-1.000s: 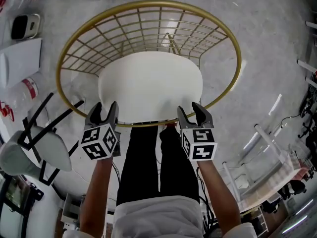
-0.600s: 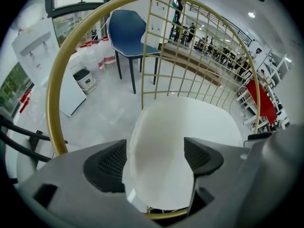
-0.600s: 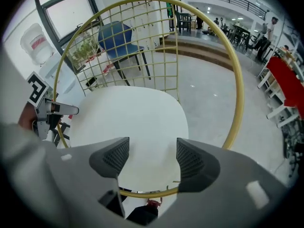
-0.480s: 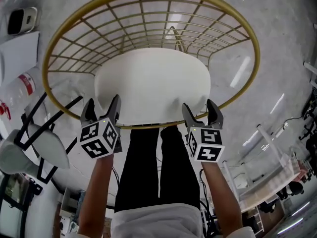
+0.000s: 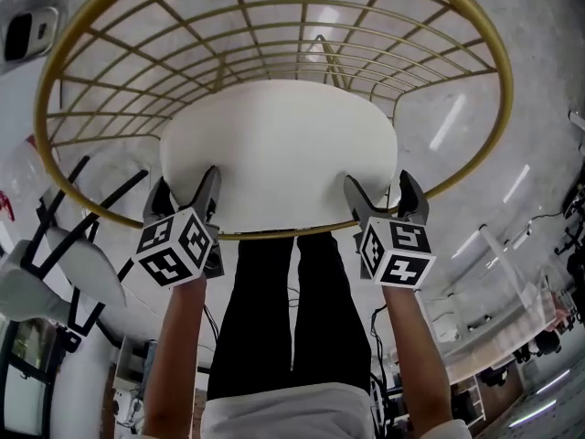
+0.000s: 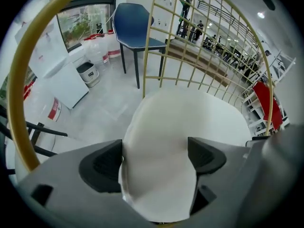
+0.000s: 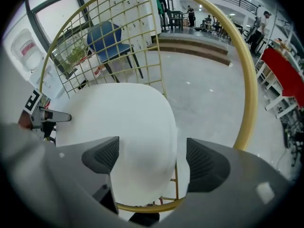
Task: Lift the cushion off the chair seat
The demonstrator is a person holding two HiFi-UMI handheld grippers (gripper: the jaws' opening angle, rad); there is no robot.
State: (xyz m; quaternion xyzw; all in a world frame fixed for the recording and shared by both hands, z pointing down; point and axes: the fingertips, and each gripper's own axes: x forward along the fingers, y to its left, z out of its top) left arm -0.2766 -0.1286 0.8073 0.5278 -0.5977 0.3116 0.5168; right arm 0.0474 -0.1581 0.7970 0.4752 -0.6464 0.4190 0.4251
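A round white padded cushion (image 5: 279,154) is seen on the gold wire chair (image 5: 283,232) seat. Its near rim is straddled at 7 o'clock by the left gripper (image 5: 187,188) and at 5 o'clock by the right gripper (image 5: 379,188). Both have just been opened wide and nothing is clamped. The cushion is judged soft and light, and is best pinched there.

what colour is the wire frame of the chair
Gold, on the round wire-grid chair frame; clearest in the head view.
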